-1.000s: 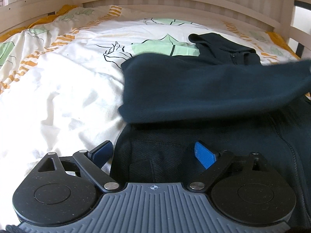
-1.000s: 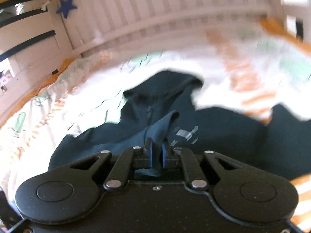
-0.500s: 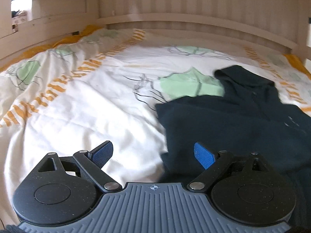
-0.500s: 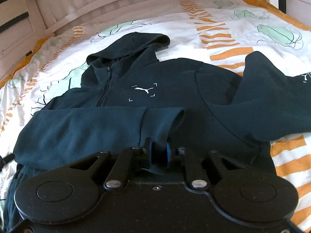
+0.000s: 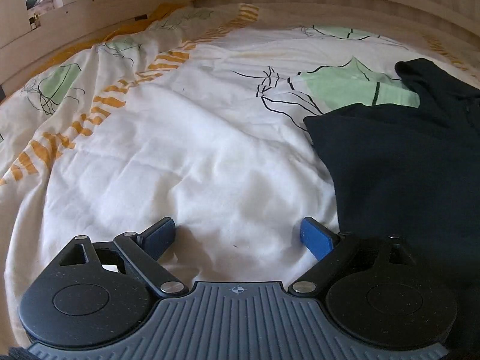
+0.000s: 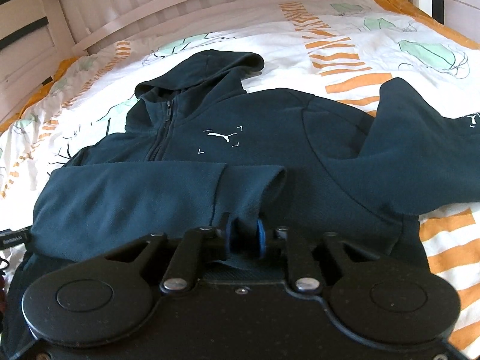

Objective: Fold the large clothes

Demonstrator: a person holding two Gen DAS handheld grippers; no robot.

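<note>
Right gripper (image 6: pixel 243 235) is opening off the sleeve (image 6: pixel 135 198), cuff seemingly between the jaws, so back straight out without dragging it; left gripper (image 5: pixel 238 235) gapes empty.

Both wrist cameras look steeply down, close over the bed; both catch the navy hoodie (image 6: pixel 270 138) (image 5: pixel 399 156), off right in the left view.

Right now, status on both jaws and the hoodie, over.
Left gripper open, empty, over the duvet. Right gripper jaws opening, sleeve cuff between them. Hoodie flat, one sleeve folded across. Nothing in the way.
</note>
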